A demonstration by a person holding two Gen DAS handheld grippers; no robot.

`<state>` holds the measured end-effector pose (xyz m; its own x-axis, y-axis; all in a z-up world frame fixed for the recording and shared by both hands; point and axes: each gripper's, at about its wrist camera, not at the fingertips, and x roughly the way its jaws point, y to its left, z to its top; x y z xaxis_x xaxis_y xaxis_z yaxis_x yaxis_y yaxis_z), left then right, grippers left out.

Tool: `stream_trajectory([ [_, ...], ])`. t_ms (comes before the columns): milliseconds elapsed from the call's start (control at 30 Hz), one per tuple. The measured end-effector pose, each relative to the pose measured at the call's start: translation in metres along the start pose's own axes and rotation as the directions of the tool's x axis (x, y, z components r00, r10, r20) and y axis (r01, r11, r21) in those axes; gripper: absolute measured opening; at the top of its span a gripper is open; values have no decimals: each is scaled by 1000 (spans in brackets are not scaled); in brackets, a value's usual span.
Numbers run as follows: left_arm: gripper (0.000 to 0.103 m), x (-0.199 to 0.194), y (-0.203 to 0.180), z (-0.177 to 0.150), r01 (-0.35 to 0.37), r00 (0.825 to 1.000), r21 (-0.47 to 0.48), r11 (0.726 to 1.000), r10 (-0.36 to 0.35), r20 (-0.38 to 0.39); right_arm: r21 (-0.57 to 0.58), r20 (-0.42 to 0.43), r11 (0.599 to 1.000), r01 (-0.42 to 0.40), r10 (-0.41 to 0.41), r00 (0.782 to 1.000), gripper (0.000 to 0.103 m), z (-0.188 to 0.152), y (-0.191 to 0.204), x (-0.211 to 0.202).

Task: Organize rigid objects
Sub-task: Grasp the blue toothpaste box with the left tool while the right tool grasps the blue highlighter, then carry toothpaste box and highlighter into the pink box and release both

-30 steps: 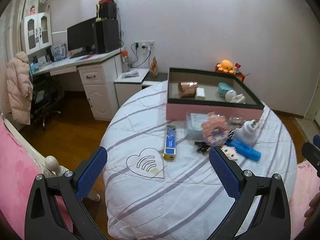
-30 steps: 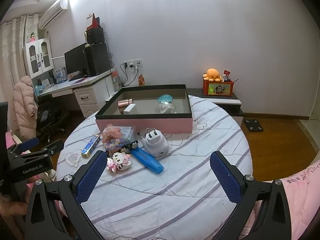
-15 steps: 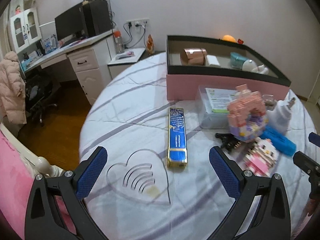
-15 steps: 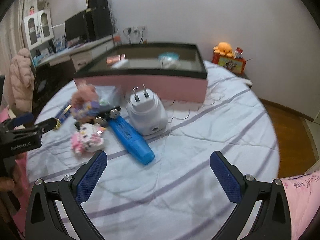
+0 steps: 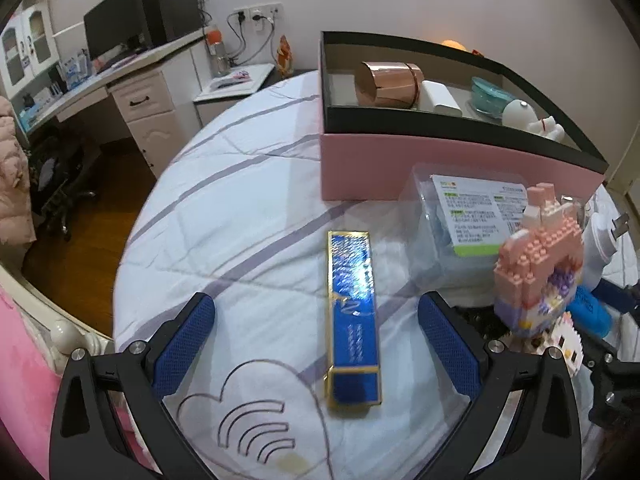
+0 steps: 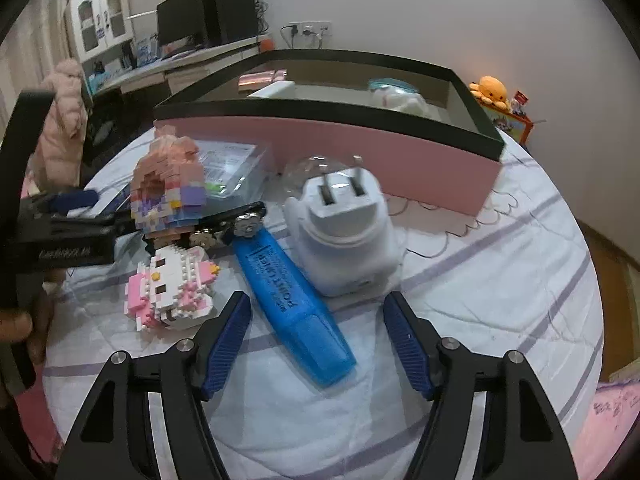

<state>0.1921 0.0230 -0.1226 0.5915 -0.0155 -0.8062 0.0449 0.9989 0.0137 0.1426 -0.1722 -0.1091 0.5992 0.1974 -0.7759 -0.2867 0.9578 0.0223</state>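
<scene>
Both grippers have come closer to the bed since before. Left gripper (image 5: 316, 336), fingers spread, has the blue box (image 5: 353, 318) between them, its long axis pointing away toward the pink box (image 5: 420, 164). Right gripper (image 6: 316, 340), also spread, straddles the blue highlighter (image 6: 294, 306), which slants away to the left; the white plug (image 6: 346, 232) lies just beyond.

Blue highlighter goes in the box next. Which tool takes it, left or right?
Right, probably. The right tool is open and the highlighter already lies between its fingers. The left tool is open over the blue-gold case; the highlighter sits off to its far right.
</scene>
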Motion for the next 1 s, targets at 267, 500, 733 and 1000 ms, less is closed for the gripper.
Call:
stream_trajectory([
  [267,48,-13,0,-9,52,998,25,998,-53,36,-31,-4,999,-41,41,999,28,-2,10,-8],
  [500,20,-25,11,-19,139,989,-8,990,-139,51,13,15,997,-75,75,997,27,-15,7,-20],
  [733,20,-38,8,-28,145,987,-15,989,-144,73,54,39,993,-104,102,994,27,-28,-2,-39],
  [1000,20,-64,0,-37,156,982,6,988,-156,107,74,72,990,-118,113,991,27,-29,-9,-56],
])
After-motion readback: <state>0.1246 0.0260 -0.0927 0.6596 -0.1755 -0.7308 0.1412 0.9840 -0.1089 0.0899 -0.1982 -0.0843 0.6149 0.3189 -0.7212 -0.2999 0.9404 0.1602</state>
